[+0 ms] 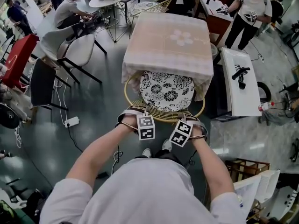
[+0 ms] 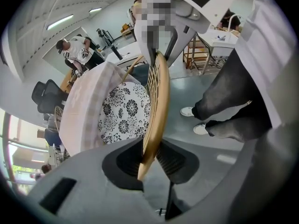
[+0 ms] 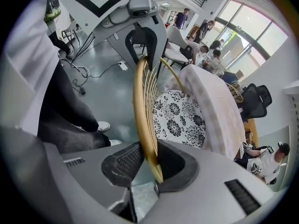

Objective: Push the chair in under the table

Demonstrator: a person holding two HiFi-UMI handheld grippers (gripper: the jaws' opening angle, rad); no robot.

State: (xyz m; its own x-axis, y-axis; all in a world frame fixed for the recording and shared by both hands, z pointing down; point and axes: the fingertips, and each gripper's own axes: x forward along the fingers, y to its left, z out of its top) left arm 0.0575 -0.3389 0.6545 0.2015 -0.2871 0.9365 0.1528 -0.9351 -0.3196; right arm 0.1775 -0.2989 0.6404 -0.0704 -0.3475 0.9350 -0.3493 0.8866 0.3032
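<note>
Left tongs point(image 2: 148, 155) and right tongs point(image 3: 148, 160) each clamp the back rim of the chair point(image 1: 161, 117); its seat lies partly under the desk point(image 1: 163, 45).

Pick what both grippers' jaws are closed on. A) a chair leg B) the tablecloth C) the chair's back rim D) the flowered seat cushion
C: each gripper view shows the chair's back rim running between the jaws, with the left gripper and the right gripper both clamped on it.
</note>
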